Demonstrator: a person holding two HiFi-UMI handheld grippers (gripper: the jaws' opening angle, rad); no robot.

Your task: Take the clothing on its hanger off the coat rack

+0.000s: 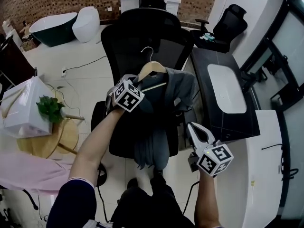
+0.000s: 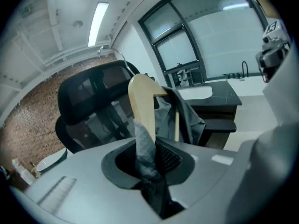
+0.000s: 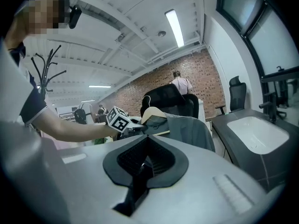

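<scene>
A grey garment [image 1: 154, 141] hangs on a wooden hanger [image 1: 152, 69] in front of the back of a black office chair [image 1: 142, 30]. My left gripper [image 1: 141, 85] is shut on a fold of the grey cloth near the hanger's shoulder. In the left gripper view the cloth [image 2: 145, 148] is pinched between the jaws, with the hanger [image 2: 142, 106] just beyond. My right gripper [image 1: 194, 128] is shut and empty, low at the right, apart from the garment. The right gripper view shows the garment [image 3: 187, 129], the hanger [image 3: 152, 113] and a coat rack [image 3: 48, 64] far left.
A black counter with a white sink [image 1: 227, 88] runs along the right. A second black chair [image 1: 230, 23] stands at the back right. A white bathtub [image 1: 52, 27] is at the back left. A plant [image 1: 50, 109] and a white box [image 1: 26, 108] sit on a round wooden table at left.
</scene>
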